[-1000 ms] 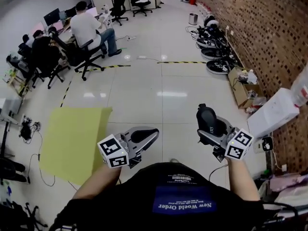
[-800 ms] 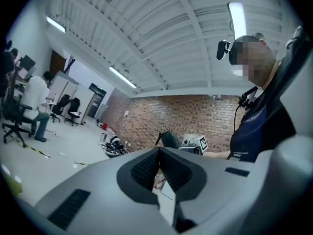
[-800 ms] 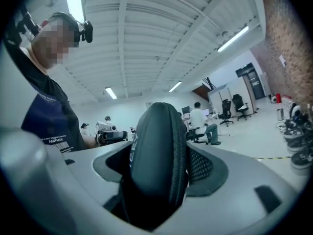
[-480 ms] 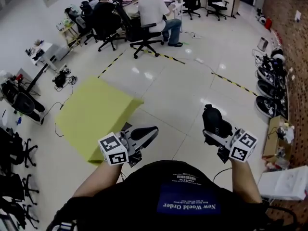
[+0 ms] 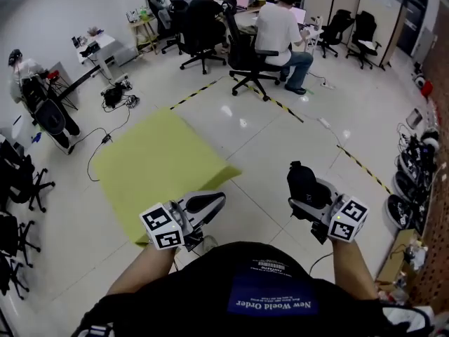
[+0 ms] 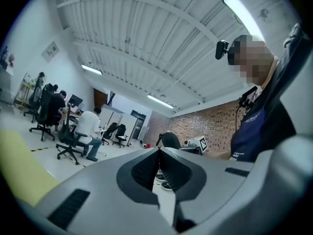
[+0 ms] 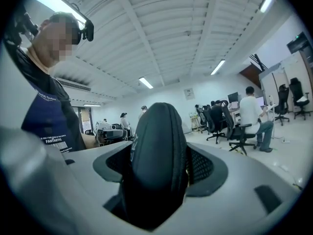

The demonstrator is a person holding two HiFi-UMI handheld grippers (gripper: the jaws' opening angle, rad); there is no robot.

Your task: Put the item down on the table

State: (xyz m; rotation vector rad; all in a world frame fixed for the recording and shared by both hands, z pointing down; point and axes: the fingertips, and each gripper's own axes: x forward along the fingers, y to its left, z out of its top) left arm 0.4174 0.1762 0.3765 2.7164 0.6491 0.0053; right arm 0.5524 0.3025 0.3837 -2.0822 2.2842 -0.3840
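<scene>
In the head view my right gripper [image 5: 297,192] is shut on a black, rounded zip pouch [image 5: 304,180], which stands up between the jaws above the tiled floor. The right gripper view shows the same pouch [image 7: 157,151] filling the gap, pressed on both sides by the pads. My left gripper [image 5: 213,201] is held level at the left, shut with nothing in it; in the left gripper view the jaw tips [image 6: 158,151] meet. A yellow-green table [image 5: 158,163] lies ahead and to the left, its near corner just beyond the left gripper.
People sit on office chairs at desks [image 5: 277,30] at the back. Black-and-yellow floor tape [image 5: 354,159] runs diagonally across the tiles. Black chairs [image 5: 21,184] stand at the left, cables [image 5: 105,135] trail beside the table, and wheeled gear [image 5: 414,181] lines the right wall.
The view has swung round: the yellow-green table has moved from the far left to just ahead of the left gripper. Both grippers keep their pose, the pouch still held.
</scene>
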